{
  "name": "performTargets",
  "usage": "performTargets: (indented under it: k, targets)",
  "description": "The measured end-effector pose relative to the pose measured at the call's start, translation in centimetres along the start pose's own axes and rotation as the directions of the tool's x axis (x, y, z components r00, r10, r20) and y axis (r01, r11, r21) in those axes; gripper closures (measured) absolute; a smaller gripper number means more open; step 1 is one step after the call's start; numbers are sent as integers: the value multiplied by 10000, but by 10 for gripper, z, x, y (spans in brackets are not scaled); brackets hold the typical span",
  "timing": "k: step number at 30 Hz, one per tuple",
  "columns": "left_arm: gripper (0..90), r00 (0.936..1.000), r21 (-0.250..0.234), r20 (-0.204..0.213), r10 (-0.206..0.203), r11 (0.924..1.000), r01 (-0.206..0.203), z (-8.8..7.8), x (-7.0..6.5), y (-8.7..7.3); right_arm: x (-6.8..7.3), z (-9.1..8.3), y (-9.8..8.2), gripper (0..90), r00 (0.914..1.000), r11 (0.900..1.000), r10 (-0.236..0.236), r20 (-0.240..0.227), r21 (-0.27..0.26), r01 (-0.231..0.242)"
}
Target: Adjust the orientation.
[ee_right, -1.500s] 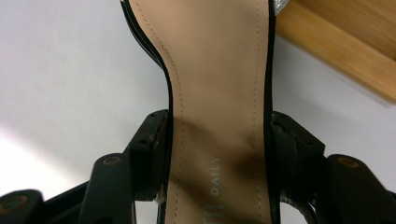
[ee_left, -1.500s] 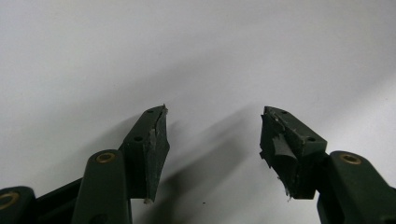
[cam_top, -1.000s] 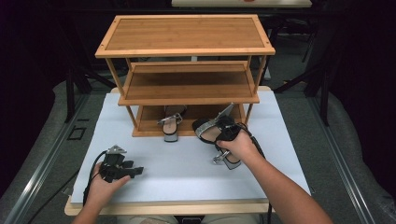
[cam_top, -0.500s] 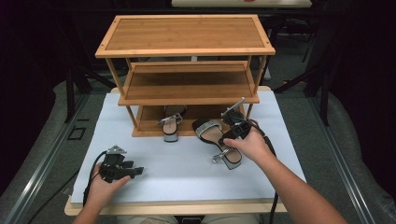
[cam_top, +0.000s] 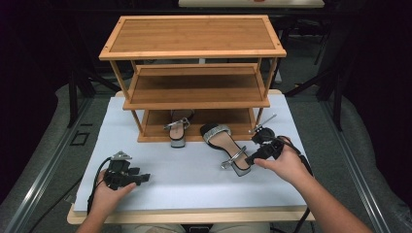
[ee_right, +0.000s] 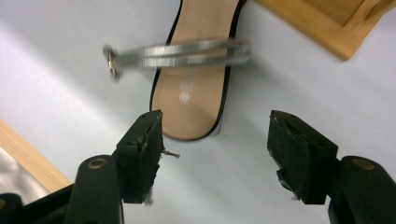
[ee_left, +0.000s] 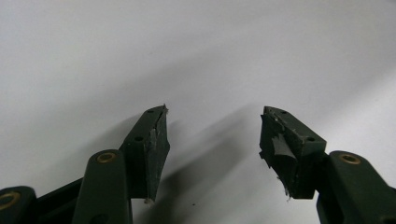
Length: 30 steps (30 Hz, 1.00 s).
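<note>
Just ahead of open right hand-held gripper (ee_right: 215, 135): sandal (ee_right: 198, 88) heel.

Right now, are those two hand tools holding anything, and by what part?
Nothing is held. The right gripper stands open just behind the sandal heel; the left gripper is open over bare table.

Each hand-held gripper, left (cam_top: 145, 178) and right (cam_top: 248, 160), has a black body with two black jaws. Each jaw arm carries a brass-coloured pivot rivet and ends in worn, frayed grey pads (ee_left: 158, 140). Black cables trail from both. A grey three-cornered plate (cam_top: 120, 156) tops the left unit. Forearms are bare, without sleeves.
</note>
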<state>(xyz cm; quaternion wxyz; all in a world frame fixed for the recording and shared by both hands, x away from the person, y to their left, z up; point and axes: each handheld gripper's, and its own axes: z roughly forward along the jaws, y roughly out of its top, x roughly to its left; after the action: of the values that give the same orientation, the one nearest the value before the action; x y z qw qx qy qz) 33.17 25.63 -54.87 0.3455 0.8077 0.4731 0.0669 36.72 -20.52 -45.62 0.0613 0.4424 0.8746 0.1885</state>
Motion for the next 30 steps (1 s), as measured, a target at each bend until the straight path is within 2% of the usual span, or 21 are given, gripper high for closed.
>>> performTargets:
  k: [3, 5, 13, 15, 18, 21, 24, 27, 30]
  targets:
    - [416, 10000, 18, -22, -13, 10000, 13, 0, -1, 0, 3, 7, -10, 359, 10000, 9999, -52, 85, -135, 53]
    - [416, 10000, 24, -40, 5, 10000, -5, 1, -1, 0, 3, 13, -16, 360, 10000, 9998, 4, -54, -186, -5]
    - [415, 10000, 36, -60, 2, 10000, -2, 1, 0, 0, 9, 36, -30, 349, 9985, 9991, -396, -365, -179, 389]
    - [416, 10000, 31, -64, -3, 10000, 3, 1, 0, 0, 8, 42, -31, 346, 9984, 9988, -444, -352, -205, 437]
    - [416, 10000, 33, -73, 6, 10000, -6, 1, 0, 0, 8, 49, -31, 346, 9980, 9974, -528, -351, -517, 510]
    - [416, 10000, 30, -96, -22, 10000, 22, 1, 0, 0, 9, 57, -29, 374, 9972, 9961, -613, -438, -669, 583]
    - [416, 10000, 22, -79, -36, 10000, 36, 1, 1, 0, 14, 60, -27, 408, 9965, 9942, -832, 53, -676, 834]
    - [416, 10000, 15, -80, -32, 10000, 33, 1, 1, 0, 18, 59, -25, 411, 9961, 9947, -795, -389, -690, 767]
    - [415, 10000, 16, -93, -35, 10000, 35, 2, 0, 0, 27, 59, -25, 418, 9945, 9931, -970, -406, -708, 939]
